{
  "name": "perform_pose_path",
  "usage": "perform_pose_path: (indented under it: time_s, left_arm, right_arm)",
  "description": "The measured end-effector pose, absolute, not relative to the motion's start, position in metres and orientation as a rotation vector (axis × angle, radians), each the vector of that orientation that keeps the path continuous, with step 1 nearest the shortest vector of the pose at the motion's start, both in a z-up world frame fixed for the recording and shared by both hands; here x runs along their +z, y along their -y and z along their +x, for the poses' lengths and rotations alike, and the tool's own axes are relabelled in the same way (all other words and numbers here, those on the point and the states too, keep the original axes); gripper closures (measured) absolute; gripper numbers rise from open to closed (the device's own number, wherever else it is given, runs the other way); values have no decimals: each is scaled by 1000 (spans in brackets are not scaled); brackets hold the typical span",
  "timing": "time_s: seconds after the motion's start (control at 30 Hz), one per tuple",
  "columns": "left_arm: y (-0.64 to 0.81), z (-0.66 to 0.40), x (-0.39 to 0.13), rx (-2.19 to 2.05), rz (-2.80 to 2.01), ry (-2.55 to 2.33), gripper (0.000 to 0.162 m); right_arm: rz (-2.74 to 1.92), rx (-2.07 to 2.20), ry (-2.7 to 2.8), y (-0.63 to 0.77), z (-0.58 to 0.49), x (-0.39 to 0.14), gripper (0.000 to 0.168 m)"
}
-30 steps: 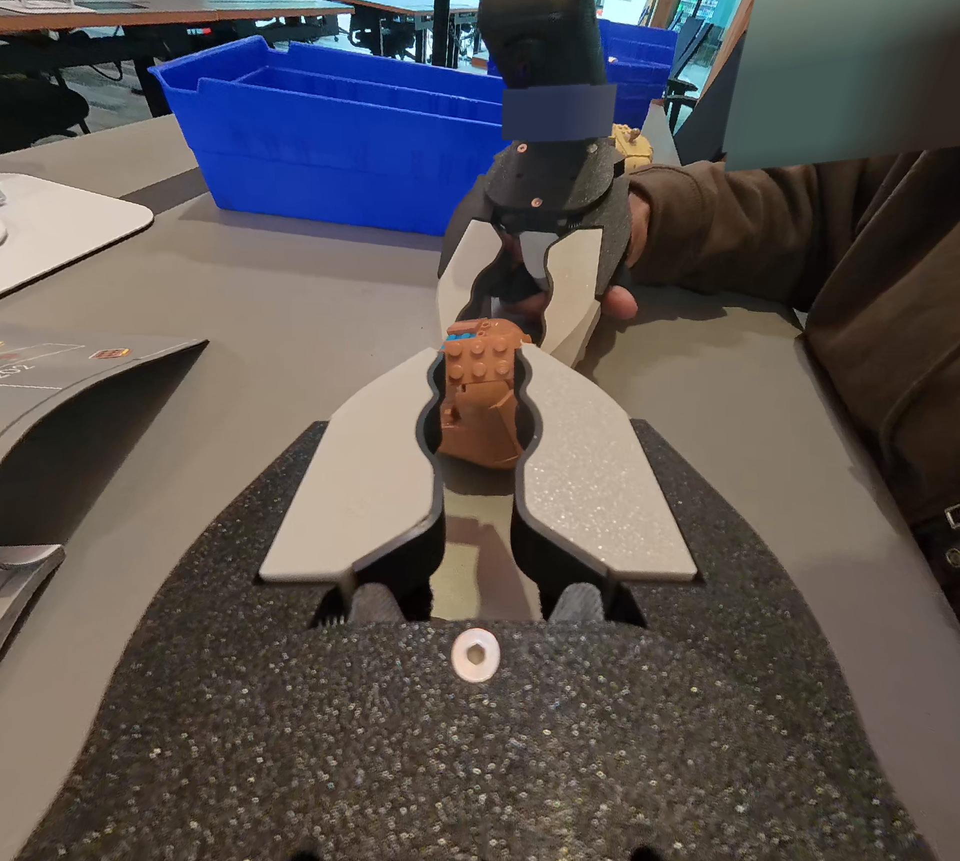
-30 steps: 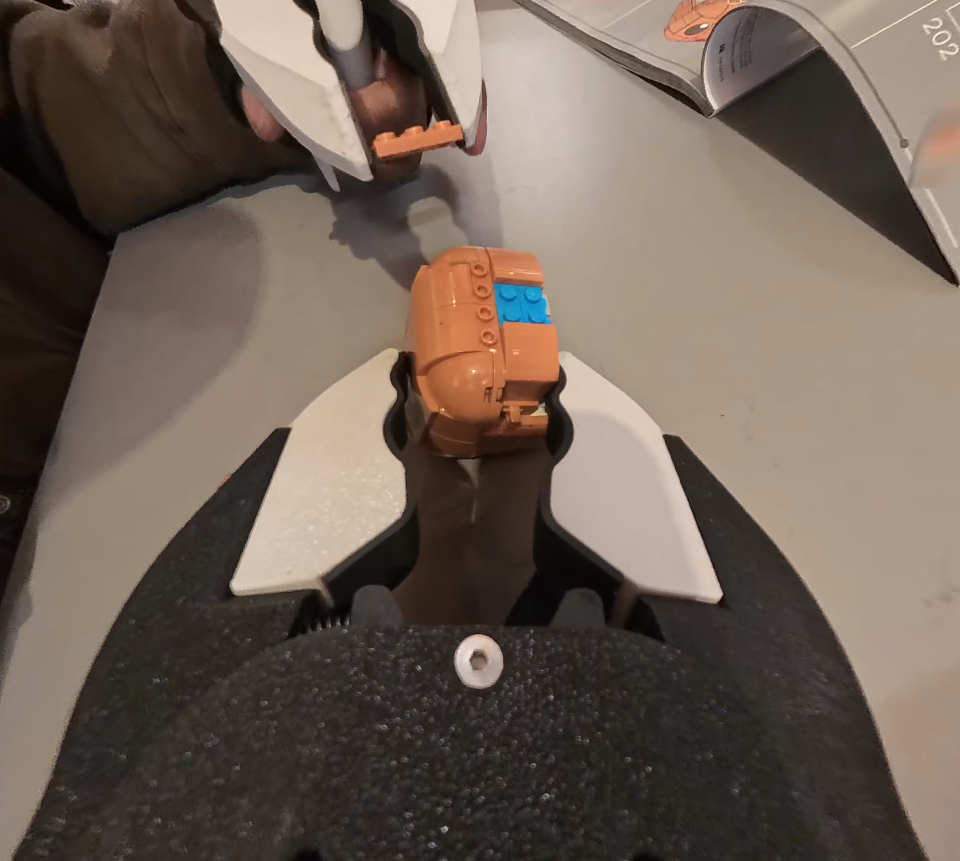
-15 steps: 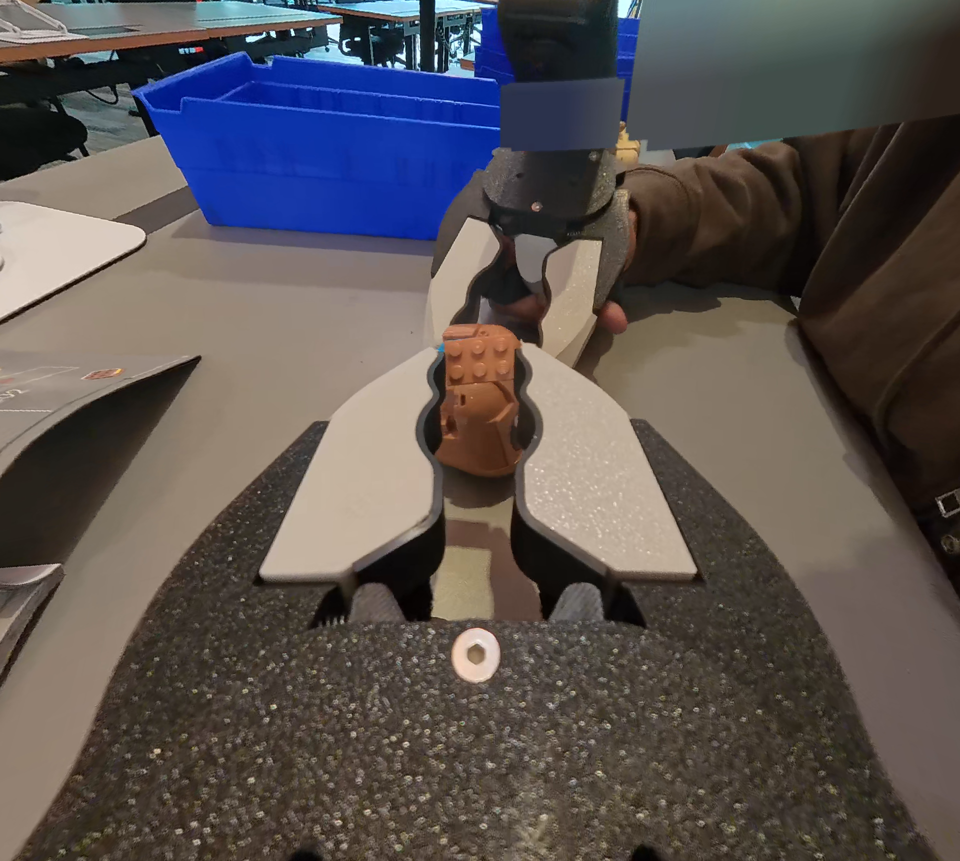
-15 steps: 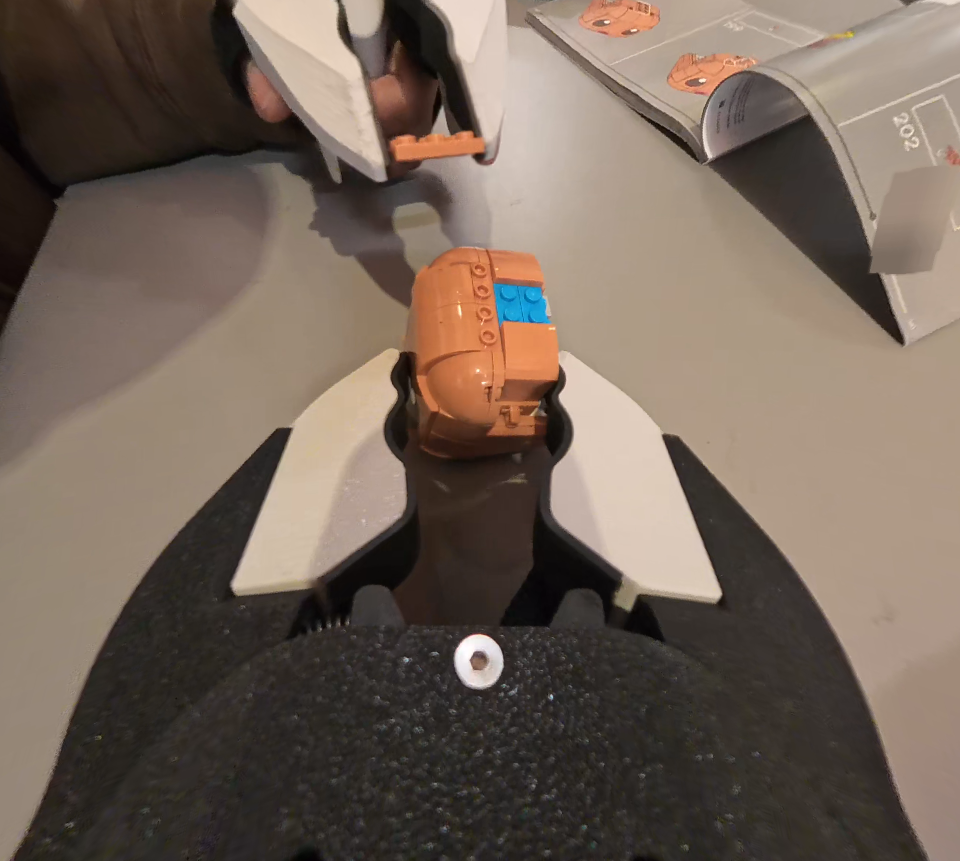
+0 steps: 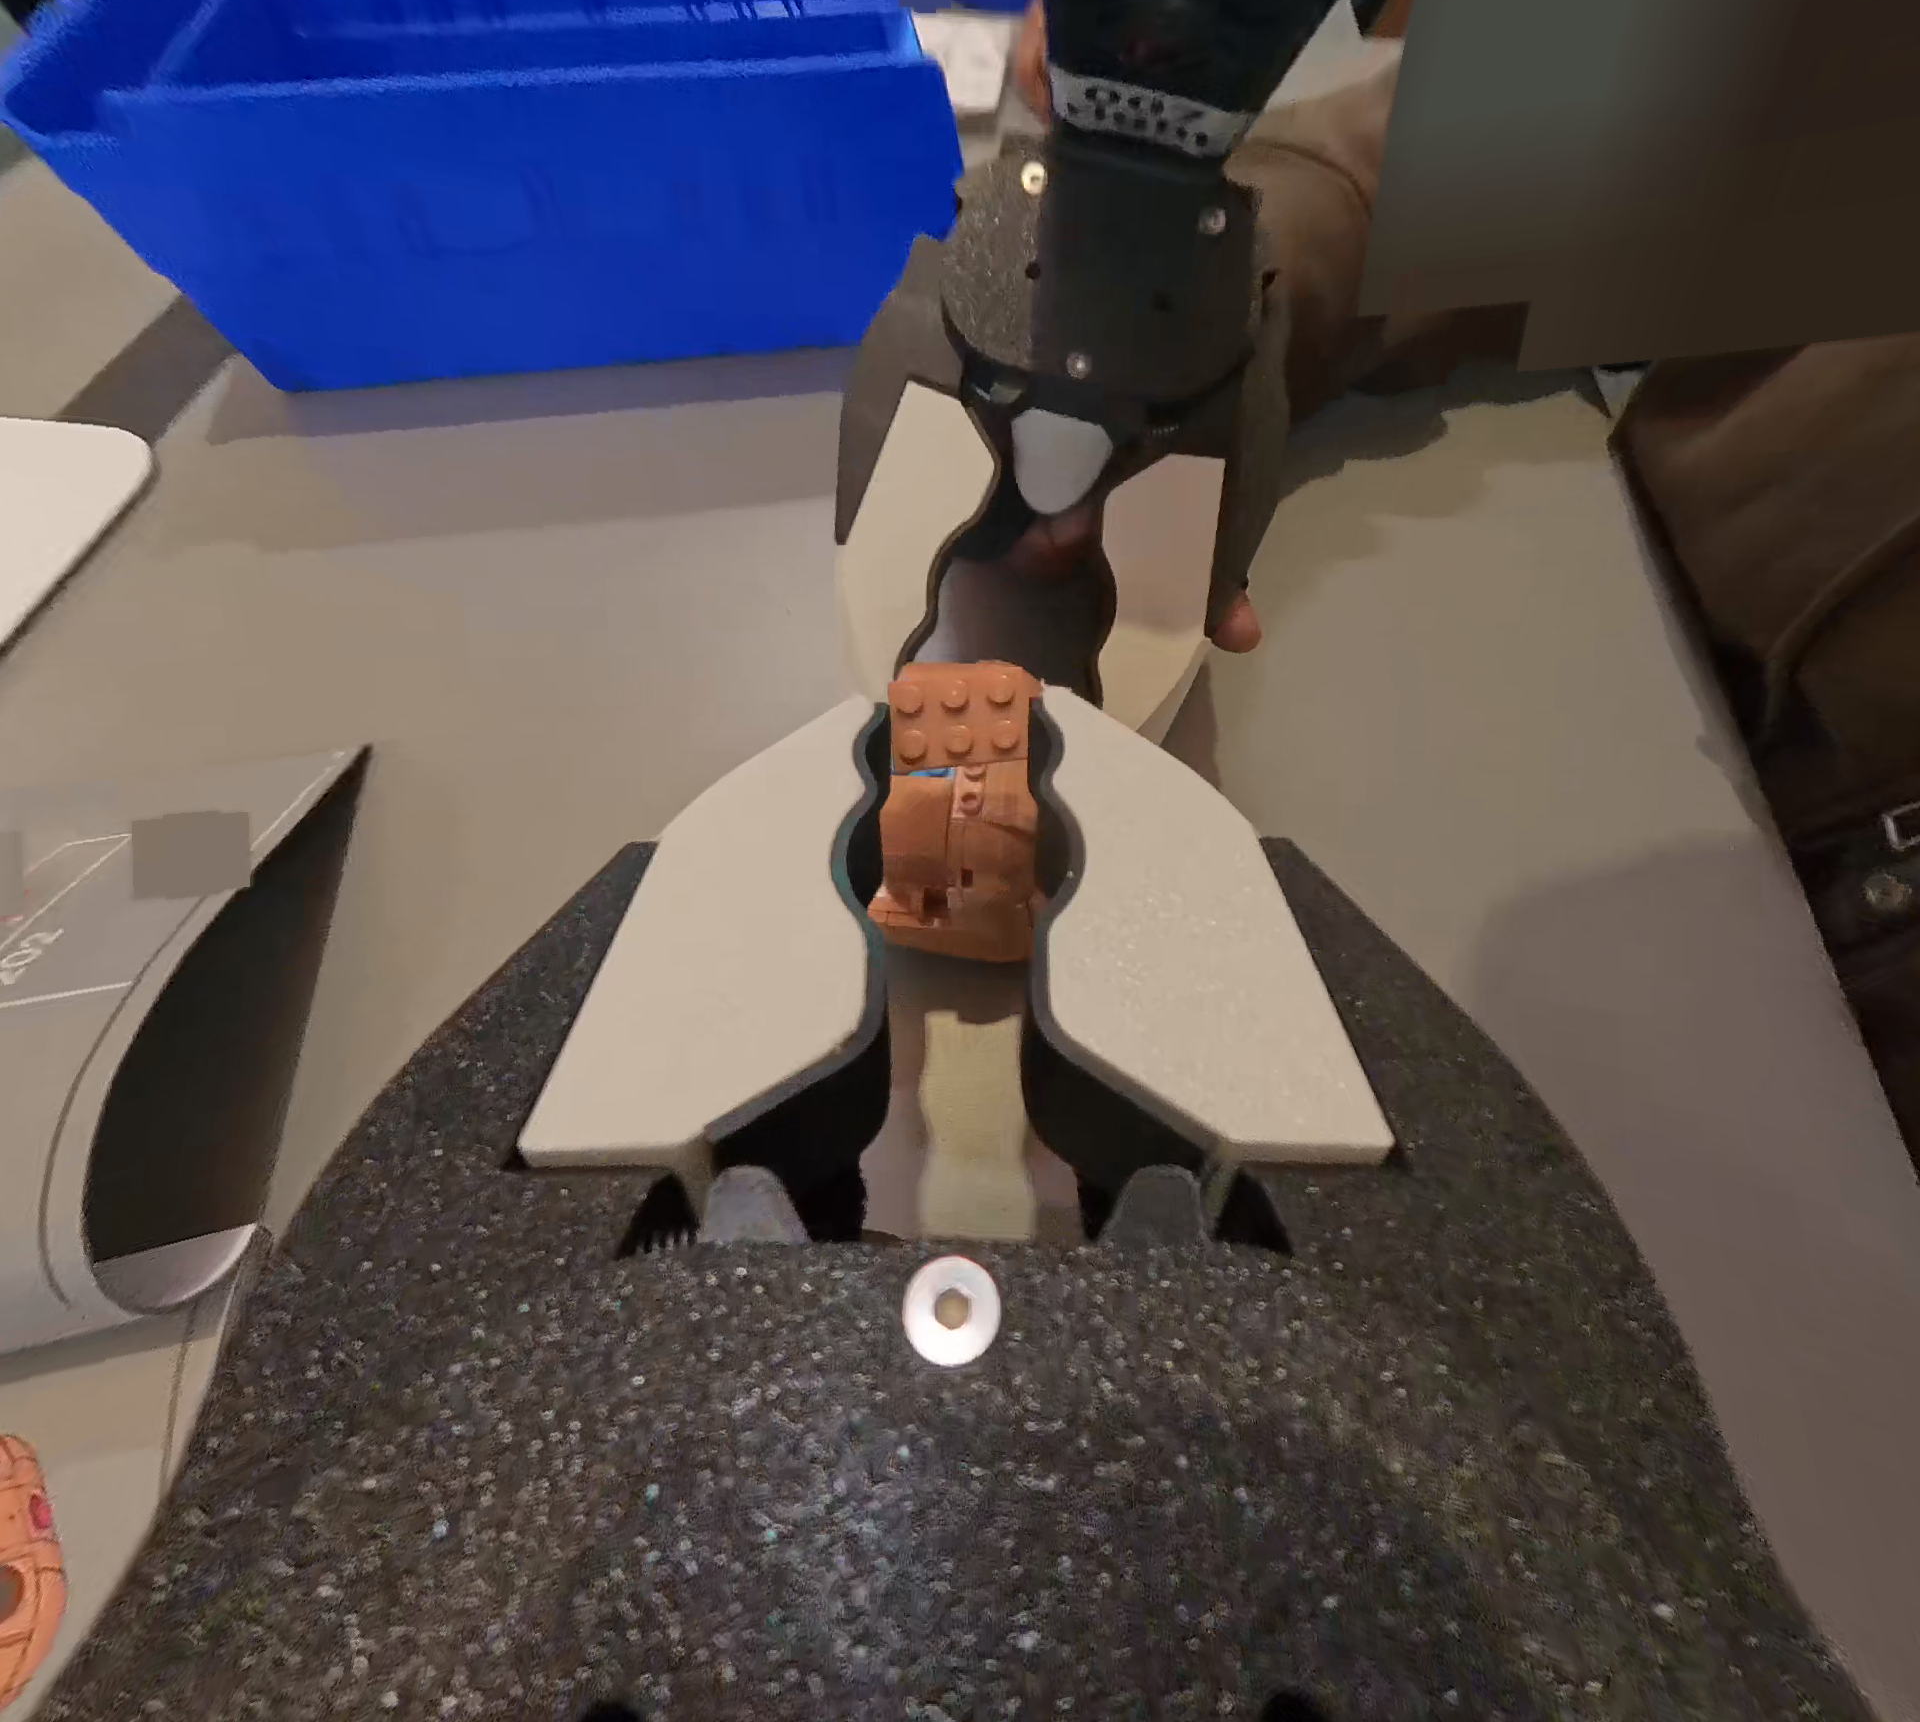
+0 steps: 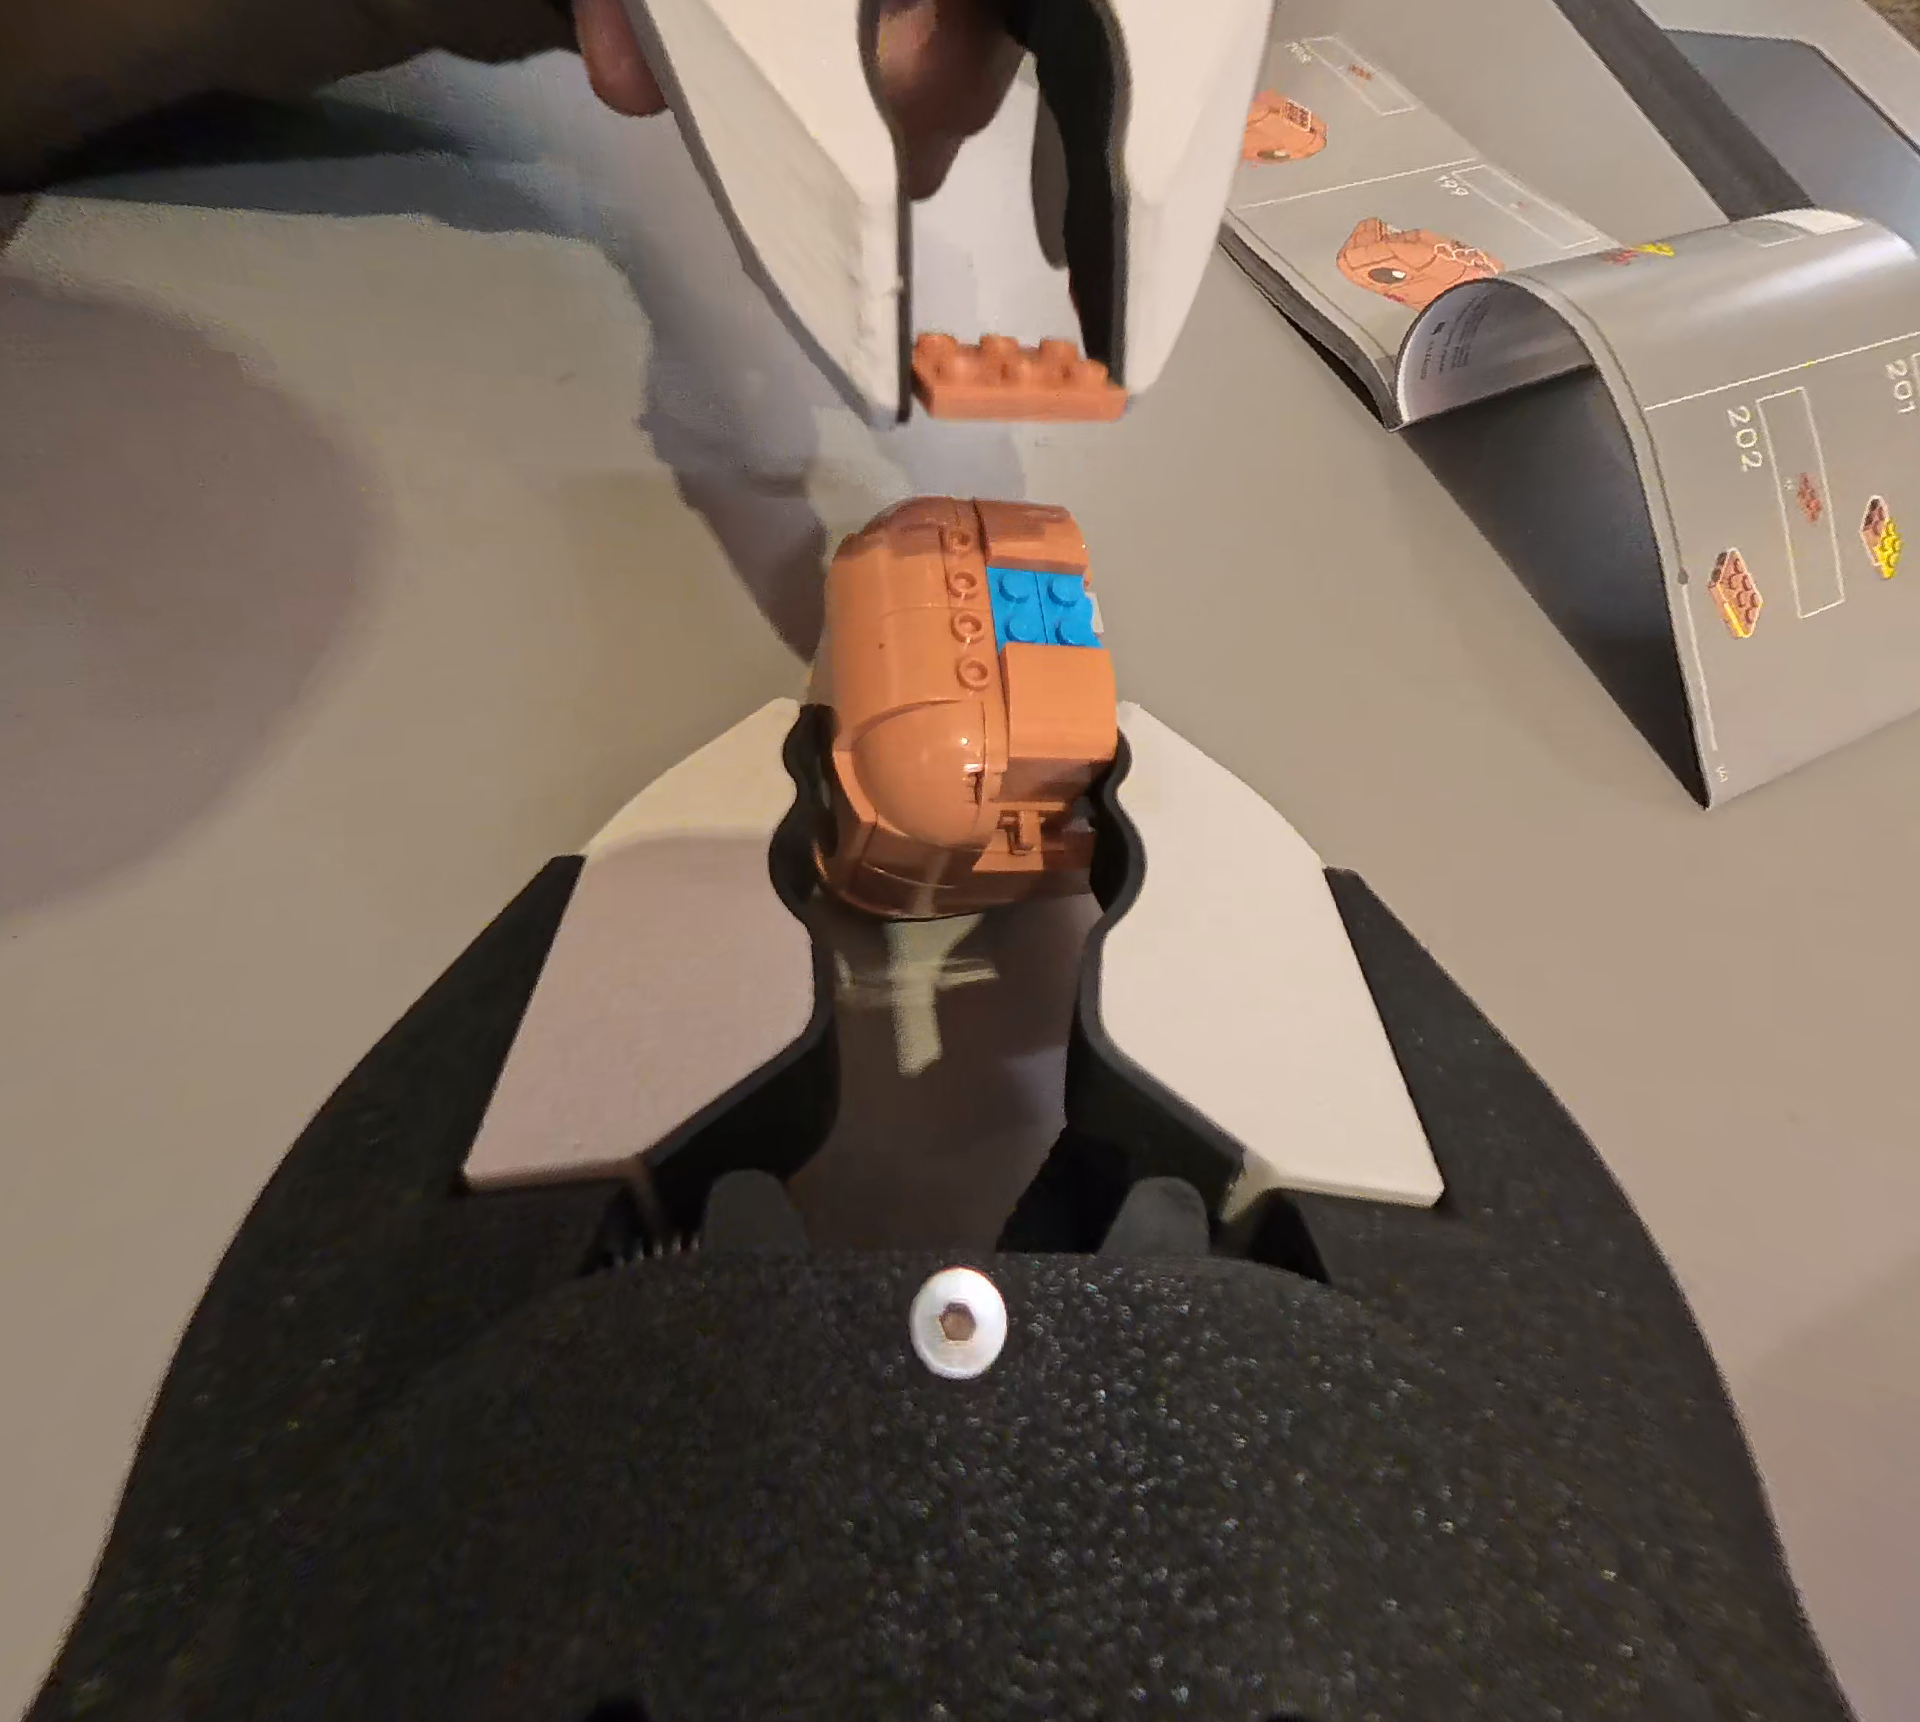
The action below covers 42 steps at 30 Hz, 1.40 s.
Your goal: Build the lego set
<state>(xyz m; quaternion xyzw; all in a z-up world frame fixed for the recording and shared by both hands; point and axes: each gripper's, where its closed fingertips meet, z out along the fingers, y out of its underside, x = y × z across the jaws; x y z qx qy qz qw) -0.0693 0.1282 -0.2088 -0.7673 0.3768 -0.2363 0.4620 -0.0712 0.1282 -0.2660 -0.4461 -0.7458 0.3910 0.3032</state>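
Closing in since earlier: left claw (image 6: 1013, 379) clamped on orange plate (image 6: 997, 403), now just above model (image 6: 925, 633) clamped in right claw (image 6: 961, 722).

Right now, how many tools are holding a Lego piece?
2. The left tool pinches a small orange plate just above the orange assembly, apart from it. The right tool grips that assembly.

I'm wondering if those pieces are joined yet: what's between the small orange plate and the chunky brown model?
Nothing. In the right wrist view a bare gap, with only the grey table behind it, separates the orange plate from the brown model.
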Motion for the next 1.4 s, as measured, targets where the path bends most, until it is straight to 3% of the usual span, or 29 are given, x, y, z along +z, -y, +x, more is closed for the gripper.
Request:
perform_pose_path:
  time_s: [0.4,1.4]
  left_arm:
    - [-131,-56,-235,-543,-2129,-1202,137]
    - [-131,-59,-238,-607,-2120,-1230,134]
  right_arm:
    - [-1163,1024,1977,-127,-71,-266,118]
    - [-1127,1006,1982,-125,-70,-265,119]
